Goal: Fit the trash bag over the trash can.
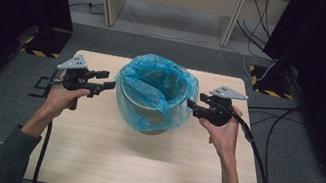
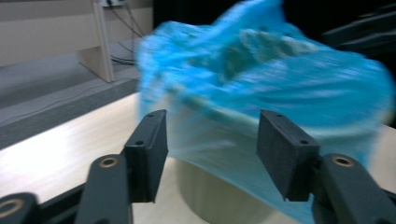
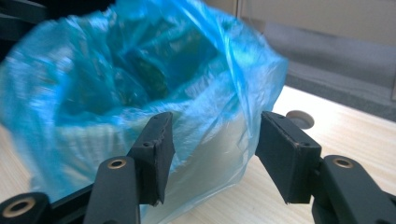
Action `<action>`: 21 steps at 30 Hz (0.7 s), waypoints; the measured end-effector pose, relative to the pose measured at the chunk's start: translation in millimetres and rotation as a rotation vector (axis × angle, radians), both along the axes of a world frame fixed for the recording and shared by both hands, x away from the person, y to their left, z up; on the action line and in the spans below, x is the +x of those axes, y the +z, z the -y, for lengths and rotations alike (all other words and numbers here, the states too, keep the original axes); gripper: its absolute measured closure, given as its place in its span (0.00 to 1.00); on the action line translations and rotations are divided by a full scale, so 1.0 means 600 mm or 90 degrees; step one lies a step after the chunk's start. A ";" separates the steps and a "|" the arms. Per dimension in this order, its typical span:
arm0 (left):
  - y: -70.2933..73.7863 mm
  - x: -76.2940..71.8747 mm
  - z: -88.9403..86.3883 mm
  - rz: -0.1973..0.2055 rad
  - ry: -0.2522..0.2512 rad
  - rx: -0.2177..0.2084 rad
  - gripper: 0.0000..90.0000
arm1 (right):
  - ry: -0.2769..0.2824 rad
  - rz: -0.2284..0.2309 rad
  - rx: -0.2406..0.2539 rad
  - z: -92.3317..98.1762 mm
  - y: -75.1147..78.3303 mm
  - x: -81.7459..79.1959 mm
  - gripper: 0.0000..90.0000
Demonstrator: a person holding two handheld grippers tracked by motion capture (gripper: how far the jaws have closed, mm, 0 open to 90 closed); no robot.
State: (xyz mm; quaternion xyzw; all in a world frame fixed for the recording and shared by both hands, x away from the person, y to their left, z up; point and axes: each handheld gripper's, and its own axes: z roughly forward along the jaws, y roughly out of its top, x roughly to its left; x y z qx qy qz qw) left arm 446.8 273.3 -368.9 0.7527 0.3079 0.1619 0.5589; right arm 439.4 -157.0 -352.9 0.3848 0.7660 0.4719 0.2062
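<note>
Presently we list one pale bin (image 1: 153, 120), standing upright near the middle of the wooden counter (image 1: 137, 168), toward its far half. We note a blue plastic bag (image 1: 154, 87) lining the bin; its mouth gapes upward and its edge is folded down over the rim, draping loosely round the outside wall. We record the left gripper (image 1: 110, 85) in the person's left hand (image 1: 61, 96), lying roughly level just beside the bag's left flank, jaw tips pointing at the bag; in the high view we cannot tell whether they brush the film. In the left gripper view that gripper (image 2: 212, 149) shows its jaws parted at a middling width, with the bag and bin seen beyond the gap and nothing pinched. We record the right gripper (image 1: 189, 103) in the right hand (image 1: 222, 132), set likewise just beside the bag's right flank. In the right gripper view that gripper (image 3: 215, 149) also has its jaws standing apart, a fold of blue film hanging behind the gap, not clamped. We add a small round fitting (image 3: 300, 118) in the counter surface past the bag, and a cable (image 1: 260, 164) trailing from the right gripper off the counter edge.
</note>
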 end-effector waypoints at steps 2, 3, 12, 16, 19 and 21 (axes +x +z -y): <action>-0.002 -0.016 0.008 -0.001 -0.008 0.002 0.43 | -0.003 -0.009 -0.012 -0.004 -0.011 0.010 0.63; -0.002 -0.016 0.008 -0.001 -0.008 0.002 0.41 | -0.001 -0.011 -0.016 -0.004 -0.015 0.014 0.68; -0.054 -0.046 0.058 -0.044 -0.014 0.029 0.22 | 0.037 -0.045 -0.024 -0.014 -0.054 0.036 0.95; -0.062 -0.042 0.065 -0.048 -0.010 0.034 0.25 | 0.039 -0.042 -0.028 -0.015 -0.056 0.032 0.93; -0.063 -0.042 0.072 -0.032 -0.020 0.044 0.48 | 0.031 -0.039 -0.020 -0.011 -0.051 0.030 0.88; -0.063 -0.042 0.076 -0.017 -0.031 0.057 0.65 | 0.025 -0.036 -0.016 -0.008 -0.046 0.027 0.83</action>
